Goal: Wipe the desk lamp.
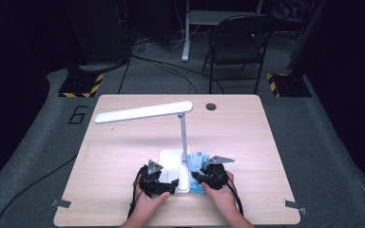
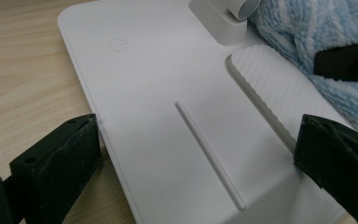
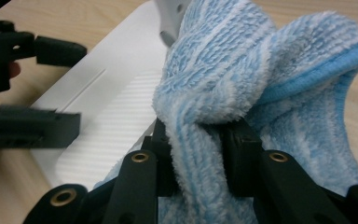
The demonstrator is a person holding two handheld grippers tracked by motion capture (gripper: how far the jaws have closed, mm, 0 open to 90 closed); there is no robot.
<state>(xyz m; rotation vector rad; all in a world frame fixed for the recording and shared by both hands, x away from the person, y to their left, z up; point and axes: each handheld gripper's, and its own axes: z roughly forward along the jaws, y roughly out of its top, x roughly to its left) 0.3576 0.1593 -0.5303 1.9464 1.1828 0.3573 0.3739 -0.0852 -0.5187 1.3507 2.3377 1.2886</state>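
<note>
Right tool [image 3: 198, 154] pinches blue cloth [image 3: 242, 70]; left tool [image 2: 191, 163] gapes wide astride lamp base [image 2: 168, 84].

Beyond the wooden table [image 1: 123, 199], a black folding chair [image 1: 235, 45] stands on grey floor [image 1: 323, 142]; darkness surrounds, cables [image 1: 161, 61] trailing nearby.

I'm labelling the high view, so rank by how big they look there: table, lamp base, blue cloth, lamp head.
1. table
2. lamp head
3. lamp base, partly covered by the grippers, so unsure against the cloth
4. blue cloth, also partly hidden
</note>
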